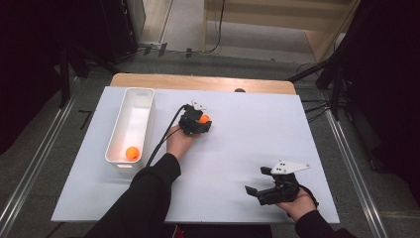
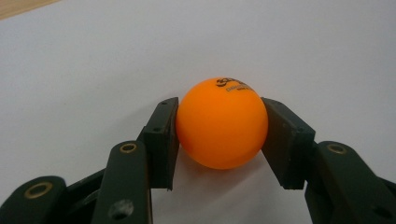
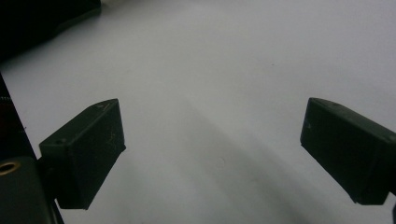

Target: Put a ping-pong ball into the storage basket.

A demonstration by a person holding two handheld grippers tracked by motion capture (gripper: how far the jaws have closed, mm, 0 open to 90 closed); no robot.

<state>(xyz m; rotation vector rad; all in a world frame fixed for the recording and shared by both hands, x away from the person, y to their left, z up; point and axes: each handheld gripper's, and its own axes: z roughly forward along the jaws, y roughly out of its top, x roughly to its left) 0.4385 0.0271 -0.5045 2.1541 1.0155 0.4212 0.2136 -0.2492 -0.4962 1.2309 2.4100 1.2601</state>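
Observation:
An orange ping-pong ball (image 2: 221, 122) with black print on top sits on the white table, squeezed between the two black pads (image 2: 162, 140) of my left gripper (image 2: 219, 140). From above, that left gripper (image 1: 198, 123) lies at the table's middle with the ball (image 1: 204, 119) at its tip. A second orange ball (image 1: 131, 153) rests in the near end of the white bin (image 1: 120, 124) to the left. My right gripper (image 1: 258, 183) rests near the front right edge, jaws wide apart over bare table, with nothing between its pads (image 3: 86, 149).
The white board (image 1: 247, 134) lies on a wooden table whose far edge (image 1: 198, 82) shows behind it. A black cable (image 1: 166, 131) trails from the left gripper past the bin. Dark stands and floor rails flank the table.

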